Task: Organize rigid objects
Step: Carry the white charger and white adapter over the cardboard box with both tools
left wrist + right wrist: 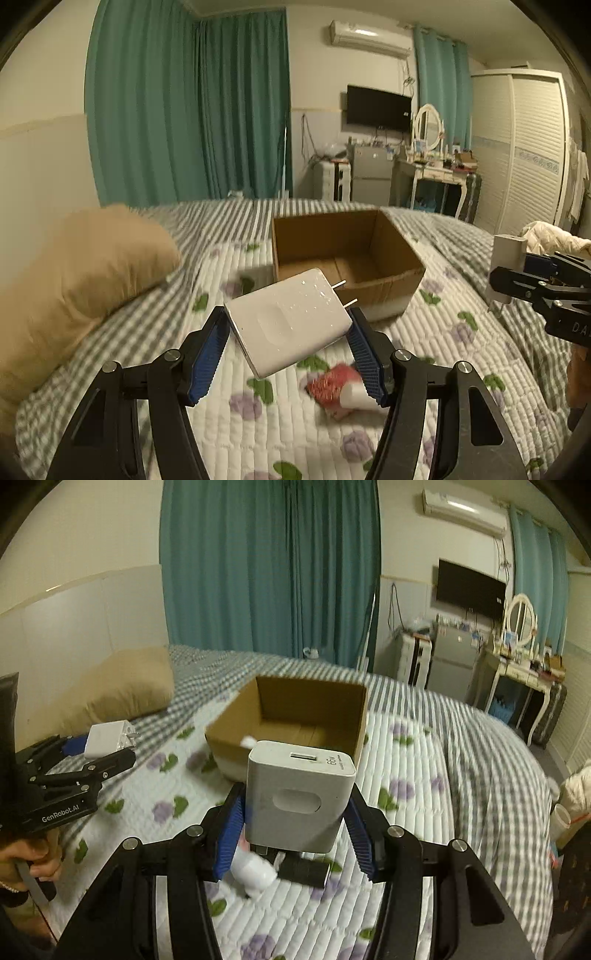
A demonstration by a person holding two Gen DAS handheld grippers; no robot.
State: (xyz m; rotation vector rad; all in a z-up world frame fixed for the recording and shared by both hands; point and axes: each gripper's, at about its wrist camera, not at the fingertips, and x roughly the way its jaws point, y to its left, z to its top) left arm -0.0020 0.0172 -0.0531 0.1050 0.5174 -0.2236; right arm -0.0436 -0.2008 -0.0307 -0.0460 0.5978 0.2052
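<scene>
My left gripper (pixel 288 325) is shut on a flat white charger (pixel 291 325) with two metal prongs, held above the quilt just short of an open cardboard box (pixel 388 251). My right gripper (pixel 295 812) is shut on a white cube charger (pixel 299 797) marked 66W, held before the same box (pixel 347 709). The right gripper with its charger also shows in the left wrist view (pixel 517 284), and the left gripper shows in the right wrist view (pixel 107 753). The box looks empty inside.
A red and white tube (pixel 340 387) lies on the quilt under my left gripper. A small white bottle (pixel 255 871) and a black block (pixel 303 873) lie under my right gripper. A tan pillow (pixel 81 280) sits at left.
</scene>
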